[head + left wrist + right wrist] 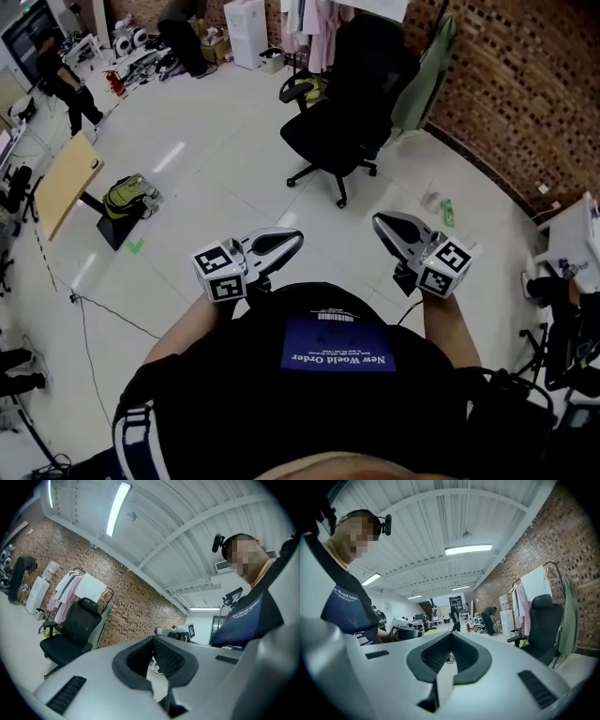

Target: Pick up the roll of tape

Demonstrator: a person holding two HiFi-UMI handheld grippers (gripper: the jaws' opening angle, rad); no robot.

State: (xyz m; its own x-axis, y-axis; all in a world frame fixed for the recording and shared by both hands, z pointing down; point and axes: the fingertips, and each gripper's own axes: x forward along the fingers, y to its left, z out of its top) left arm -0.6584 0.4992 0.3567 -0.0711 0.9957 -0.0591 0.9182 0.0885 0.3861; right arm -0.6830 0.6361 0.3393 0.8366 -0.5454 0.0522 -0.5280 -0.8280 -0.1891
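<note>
No roll of tape shows in any view. A person holds both grippers level in front of the chest, with the tips turned toward each other. My left gripper [294, 240] has its jaws together with nothing between them; in the left gripper view its tips [153, 639] meet in front of the brick wall. My right gripper [379, 223] is also shut and empty, its tips [452, 634] meeting in the right gripper view. Each gripper sees the other: the right gripper [171, 632] from the left, the left gripper [405, 622] from the right.
A black office chair [352, 112] stands ahead on the white floor by a brick wall [525, 103]. A yellow-green bag [129, 195] and a tilted wooden board [67, 178] lie at the left. Small green and clear items [441, 208] lie near the wall. People work at the far left.
</note>
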